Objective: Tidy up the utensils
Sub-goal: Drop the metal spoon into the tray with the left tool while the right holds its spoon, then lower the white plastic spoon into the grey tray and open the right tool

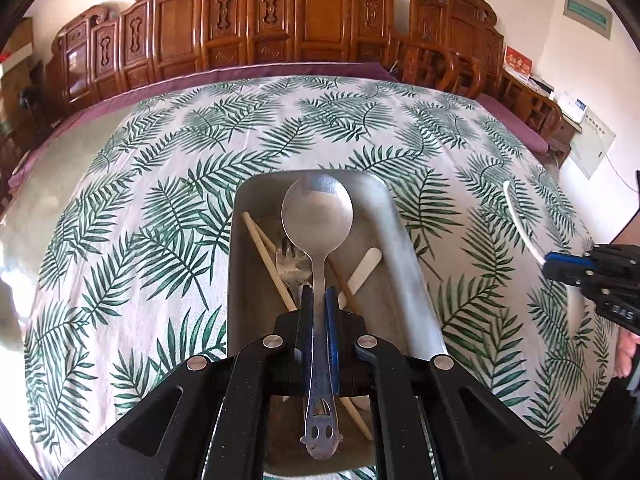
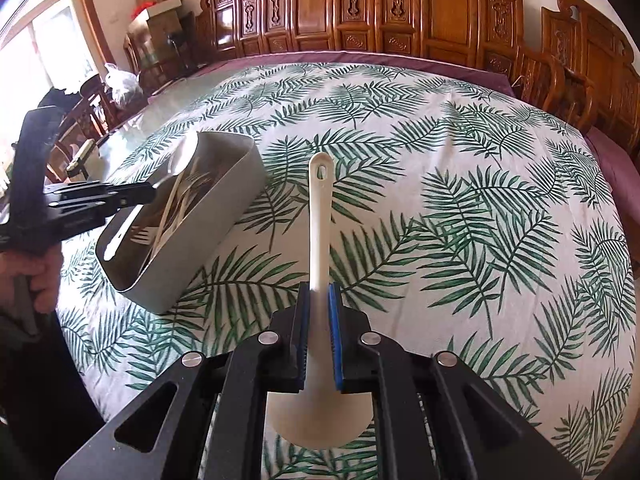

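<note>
One leaf-print tablecloth (image 2: 440, 208) fronts carved wooden chairs (image 2: 360, 12)

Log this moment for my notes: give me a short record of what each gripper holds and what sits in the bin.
left gripper: shut on metal spoon, held above the bin
right gripper: shut on white spatula, above the tablecloth
bin: grey, on the leaf-print tablecloth
bin contents: chopsticks, fork, pale flat stick
</note>
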Demonstrator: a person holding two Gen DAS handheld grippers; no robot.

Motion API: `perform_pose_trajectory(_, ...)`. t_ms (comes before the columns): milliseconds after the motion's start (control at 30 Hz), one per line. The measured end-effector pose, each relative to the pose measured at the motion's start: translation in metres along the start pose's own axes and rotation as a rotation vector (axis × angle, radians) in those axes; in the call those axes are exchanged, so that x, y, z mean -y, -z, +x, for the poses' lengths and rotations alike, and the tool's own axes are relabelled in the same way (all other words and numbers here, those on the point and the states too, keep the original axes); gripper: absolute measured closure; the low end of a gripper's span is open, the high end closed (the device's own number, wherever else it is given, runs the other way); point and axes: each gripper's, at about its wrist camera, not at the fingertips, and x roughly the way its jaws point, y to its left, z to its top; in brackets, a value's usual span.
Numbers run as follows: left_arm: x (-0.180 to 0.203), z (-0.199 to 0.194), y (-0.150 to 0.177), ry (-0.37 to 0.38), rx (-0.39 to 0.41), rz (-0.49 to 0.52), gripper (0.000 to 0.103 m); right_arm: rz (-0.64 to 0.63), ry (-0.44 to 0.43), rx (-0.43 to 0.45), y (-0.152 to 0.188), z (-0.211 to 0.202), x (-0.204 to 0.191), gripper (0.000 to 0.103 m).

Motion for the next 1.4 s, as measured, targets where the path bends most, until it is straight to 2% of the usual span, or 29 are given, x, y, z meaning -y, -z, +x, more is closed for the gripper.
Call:
perform_pose_trajectory(300, -0.001, 0.023, 0.001, 0.019, -0.041, -0.018, 0.098, -0.031, 0.021, 0.023, -0.006, -0.012, -0.022, 0.092)
perform_pose_trajectory(733, -0.005, 0.028, 0.001, 0.045, -0.064, -0.037, 0.097, -0.050, 0.001, 0.026, -0.023, -0.010, -0.055, 0.092)
perform_pose_trajectory(1100, -0.018, 0.002, -0.003, 0.070, -0.011, -0.055, 0.096, -0.078, -0.008, 0.034, -0.041, -0.009, -0.086, 0.092)
perform_pose_trajectory(1133, -0.021, -0.002, -0.004, 0.063, -0.001, -0.055, 0.096, -0.079, -0.014, 0.034, -0.043, -0.009, -0.089, 0.092)
perform_pose_trajectory(1200, -0.025, -0.008, -0.006, 0.050, 0.017, -0.056, 0.086, -0.082, -0.022, 0.036, -0.047, -0.006, -0.096, 0.092)
perform_pose_trajectory(1333, -0.034, -0.018, -0.010, 0.032, 0.047, -0.060, 0.082, -0.092, -0.043, 0.040, -0.056, -0.001, -0.109, 0.092)
perform_pose_trajectory(1400, -0.040, -0.022, -0.012, 0.016, 0.058, -0.062, 0.077, -0.094, -0.052, 0.043, -0.060, 0.003, -0.117, 0.092)
